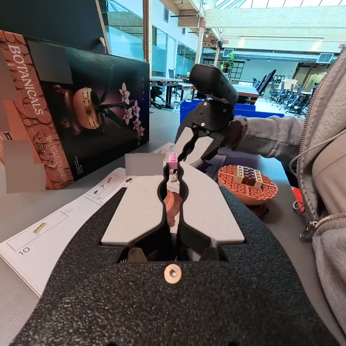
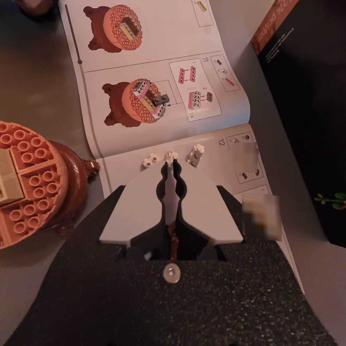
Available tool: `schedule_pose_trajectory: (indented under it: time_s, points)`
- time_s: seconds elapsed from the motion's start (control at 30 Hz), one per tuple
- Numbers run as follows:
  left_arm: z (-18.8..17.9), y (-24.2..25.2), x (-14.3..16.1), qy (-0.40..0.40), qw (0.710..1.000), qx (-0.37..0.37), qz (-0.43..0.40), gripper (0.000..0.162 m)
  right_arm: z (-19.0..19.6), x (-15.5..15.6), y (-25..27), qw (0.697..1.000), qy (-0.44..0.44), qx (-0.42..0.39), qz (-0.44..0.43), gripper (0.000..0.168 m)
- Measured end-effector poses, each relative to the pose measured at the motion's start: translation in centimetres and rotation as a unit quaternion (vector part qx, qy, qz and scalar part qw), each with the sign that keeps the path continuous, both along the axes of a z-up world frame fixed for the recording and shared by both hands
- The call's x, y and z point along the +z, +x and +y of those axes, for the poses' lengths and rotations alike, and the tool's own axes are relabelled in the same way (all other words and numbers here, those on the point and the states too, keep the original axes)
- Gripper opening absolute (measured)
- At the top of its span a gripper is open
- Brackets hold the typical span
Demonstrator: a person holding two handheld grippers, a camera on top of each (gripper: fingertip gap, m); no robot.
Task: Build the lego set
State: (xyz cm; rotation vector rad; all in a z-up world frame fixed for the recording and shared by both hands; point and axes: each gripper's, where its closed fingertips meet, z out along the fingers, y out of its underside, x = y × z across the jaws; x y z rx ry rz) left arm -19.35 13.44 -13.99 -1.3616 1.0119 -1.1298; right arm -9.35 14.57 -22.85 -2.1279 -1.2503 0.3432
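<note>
Two grippers work above the open white instruction booklet (image 2: 159,56): the left gripper (image 1: 173,164) pinches a small pink stud brick (image 1: 173,159), while the right gripper (image 2: 170,162) nips a tiny white brick (image 2: 171,156) on the booklet; lift it squarely, press studs straight together, keeping grip firm

Left gripper (image 1: 173,164) body is rough speckled black plastic; booklet (image 2: 153,56) smooth matt paper; pot (image 2: 28,183) glossy plastic.

Box (image 1: 78,112) walls left; round pot build (image 1: 247,184) crowds right; loose bricks (image 2: 195,155) beside right tool (image 2: 170,162).
</note>
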Motion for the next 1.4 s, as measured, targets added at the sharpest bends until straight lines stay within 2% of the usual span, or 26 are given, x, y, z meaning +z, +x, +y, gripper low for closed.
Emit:
schedule_pose_trajectory:
  time_s: [0.4, 0.5, 0.63, 0.73, 0.87, 0.93, 1.03, 1.13, 1.2, 1.27, 1.33, 1.4]
  points:
    - [0.0, 0.0, 0.0, 0.0, 1.0, -0.001, 0.001, 0.007, 0.0, 0.2, 1.0, 0.999, -0.012, -0.038, 0.019, 0.007]
    - [-0.1, 0.0, 0.0, 0.0, 1.0, -0.001, 0.001, 0.007, 0.2, 0.1, 1.5, 0.996, -0.028, -0.085, 0.019, 0.007]
    - [-0.1, 0.0, 0.0, 0.001, 1.0, -0.001, 0.001, 0.007, -0.6, 0.1, 1.0, 0.984, -0.071, -0.151, 0.06, 0.013]
    - [-0.1, 0.1, -0.1, 0.003, 1.0, -0.003, 0.004, 0.007, -0.4, -0.4, 1.2, 0.976, -0.07, -0.195, 0.071, 0.016]
    - [-0.2, 0.1, -0.1, 0.005, 1.0, -0.003, 0.005, 0.007, 0.1, -1.0, 0.9, 0.968, -0.076, -0.221, 0.095, 0.015]
    - [-0.2, 0.0, -0.1, 0.005, 1.0, -0.003, 0.004, 0.007, 0.4, -0.9, 0.7, 0.968, -0.068, -0.221, 0.099, 0.008]
    - [-0.2, 0.0, -0.1, 0.004, 1.0, -0.003, 0.004, 0.007, 0.3, -0.3, 0.5, 0.984, -0.015, -0.167, 0.064, 0.006]
    - [-0.2, 0.0, -0.1, 0.003, 1.0, -0.003, 0.003, 0.007, -0.6, 0.9, 1.2, 0.992, 0.105, -0.038, -0.058, 0.006]
    - [-0.2, 0.1, -0.1, 0.003, 1.0, -0.003, 0.003, 0.007, -1.3, 1.2, 2.0, 0.959, 0.199, 0.086, -0.184, 0.006]
    - [-0.2, 0.1, -0.1, 0.004, 1.0, -0.002, 0.005, 0.007, -1.8, 1.0, 2.7, 0.887, 0.273, 0.215, -0.305, 0.006]
    - [-0.2, 0.1, -0.1, 0.004, 1.0, -0.001, 0.006, 0.007, -2.2, 0.5, 2.9, 0.834, 0.289, 0.3, -0.363, 0.006]
    - [-0.1, 0.1, -0.1, 0.005, 1.0, 0.0, 0.005, 0.007, -2.4, 0.3, 2.4, 0.821, 0.281, 0.341, -0.361, 0.006]
